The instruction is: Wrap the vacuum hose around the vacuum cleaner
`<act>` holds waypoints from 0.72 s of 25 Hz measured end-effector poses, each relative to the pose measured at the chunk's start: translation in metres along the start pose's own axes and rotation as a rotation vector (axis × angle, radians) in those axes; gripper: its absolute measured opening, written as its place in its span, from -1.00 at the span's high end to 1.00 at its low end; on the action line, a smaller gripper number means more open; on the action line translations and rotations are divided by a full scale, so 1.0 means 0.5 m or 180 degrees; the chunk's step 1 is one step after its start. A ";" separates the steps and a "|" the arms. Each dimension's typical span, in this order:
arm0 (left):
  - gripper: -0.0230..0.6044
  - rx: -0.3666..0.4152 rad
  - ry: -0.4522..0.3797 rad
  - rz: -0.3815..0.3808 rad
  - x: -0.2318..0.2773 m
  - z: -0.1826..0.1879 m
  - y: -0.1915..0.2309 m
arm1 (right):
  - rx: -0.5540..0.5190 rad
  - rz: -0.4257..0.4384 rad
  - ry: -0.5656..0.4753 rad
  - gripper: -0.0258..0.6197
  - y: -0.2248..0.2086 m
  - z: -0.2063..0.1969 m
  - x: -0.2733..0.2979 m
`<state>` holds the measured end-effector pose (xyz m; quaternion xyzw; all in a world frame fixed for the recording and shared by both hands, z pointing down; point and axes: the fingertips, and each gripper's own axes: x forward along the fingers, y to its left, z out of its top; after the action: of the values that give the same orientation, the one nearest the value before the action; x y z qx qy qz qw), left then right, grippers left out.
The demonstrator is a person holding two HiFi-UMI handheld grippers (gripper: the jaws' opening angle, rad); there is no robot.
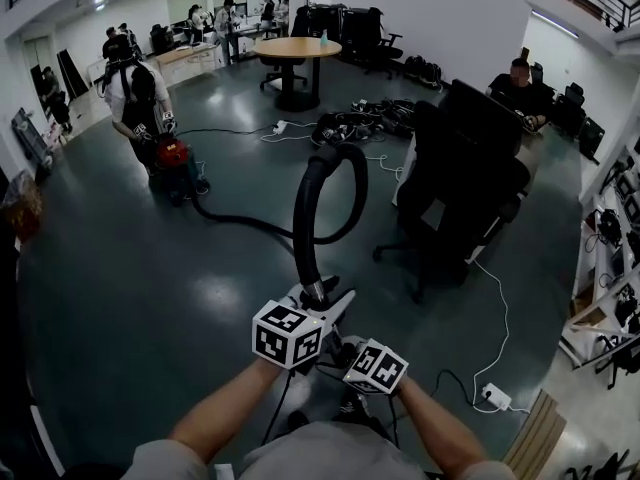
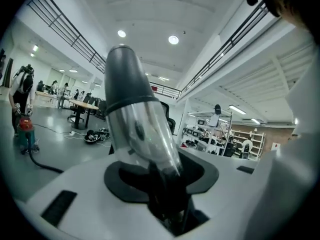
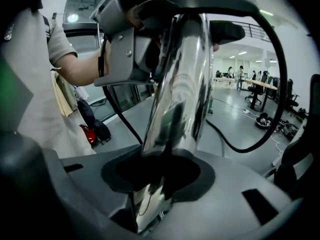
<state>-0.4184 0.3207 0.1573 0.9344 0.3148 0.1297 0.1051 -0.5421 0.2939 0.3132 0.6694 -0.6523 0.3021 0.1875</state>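
— Left tool [image 1: 321, 305] first: what has it got?

— It is clenched on the clear cuff [image 2: 142, 134] at the end of the hose [image 1: 308, 208]. The right tool [image 3: 150, 204], just below it, grasps the chrome tube [image 3: 180, 94] on the same line.

— Where does the hose go from there?

— It rises upright out of the left tool, arches over and drops to the floor [image 1: 150, 298]. Then it trails up and left to the red vacuum cleaner [image 1: 172, 154], well apart from both tools. Another person [image 1: 135, 93] stands over it.

— Which hand leads, then?

— The left, I'd judge. It sits on the cleaner's side and higher on the hose. The held piece stands near upright, so wrapping calls for carrying it towards the cleaner, or drawing in the slack first.
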 end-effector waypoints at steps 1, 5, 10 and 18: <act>0.41 -0.0073 -0.0033 0.0007 0.006 0.005 -0.001 | 0.0009 0.0058 -0.0018 0.49 0.000 0.001 -0.002; 0.57 -0.0505 -0.0191 0.0005 0.038 0.017 0.004 | 0.0120 0.0185 -0.0183 0.47 -0.018 -0.005 -0.014; 0.66 -0.0664 -0.0439 0.0072 0.099 0.047 0.003 | 0.0294 0.0151 -0.0615 0.47 -0.071 -0.005 -0.053; 0.66 -0.0525 -0.0459 0.0217 0.200 0.085 0.001 | 0.0542 0.0038 -0.0907 0.44 -0.167 -0.032 -0.105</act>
<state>-0.3281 0.3773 0.1348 0.9396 0.2626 0.0910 0.1995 -0.4607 0.3508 0.3028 0.7150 -0.6483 0.2595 0.0338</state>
